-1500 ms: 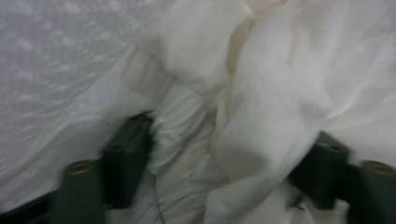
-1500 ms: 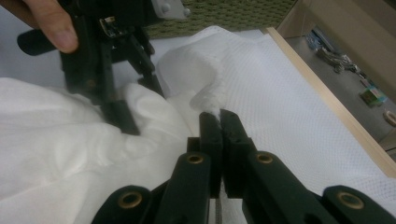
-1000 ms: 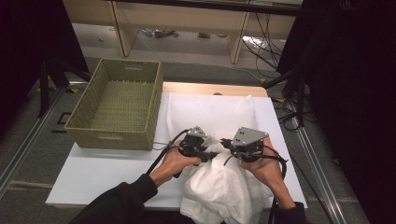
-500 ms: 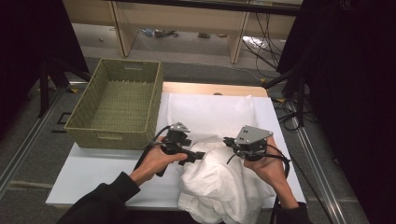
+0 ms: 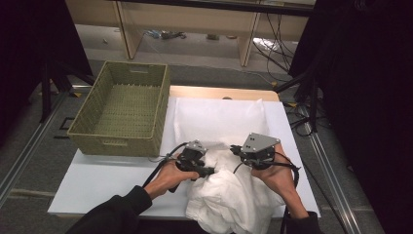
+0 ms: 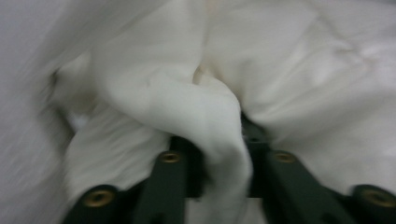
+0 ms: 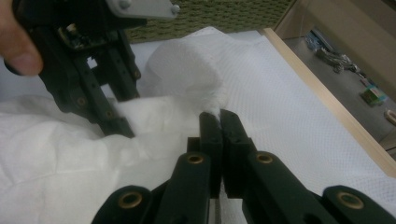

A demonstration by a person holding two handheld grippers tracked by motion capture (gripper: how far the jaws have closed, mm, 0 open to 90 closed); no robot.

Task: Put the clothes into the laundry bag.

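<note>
A crumpled white cloth (image 5: 229, 200) lies at the table's front edge, partly hanging over it. My left gripper (image 5: 207, 170) is at the cloth's left side. Its jaws have just been closing, and in the left gripper view (image 6: 219, 140) they pinch a raised fold of the cloth (image 6: 154, 84). My right gripper (image 5: 238, 150) holds the cloth's upper edge. In the right gripper view its jaws (image 7: 218, 116) are pressed together on a thin edge of the cloth (image 7: 56, 154). There the left gripper (image 7: 116, 116) stands close by, biting into the same cloth.
A flat white pillow (image 5: 219, 119) lies on the white table (image 5: 107, 180) behind the cloth. A woven green basket (image 5: 122, 107) stands empty at the left, overhanging the table's edge. Shelves and cables are on the floor beyond.
My left gripper drew off to the left of the cloth, then came back to the right and closed on a fold. The right gripper kept still with its grip.
</note>
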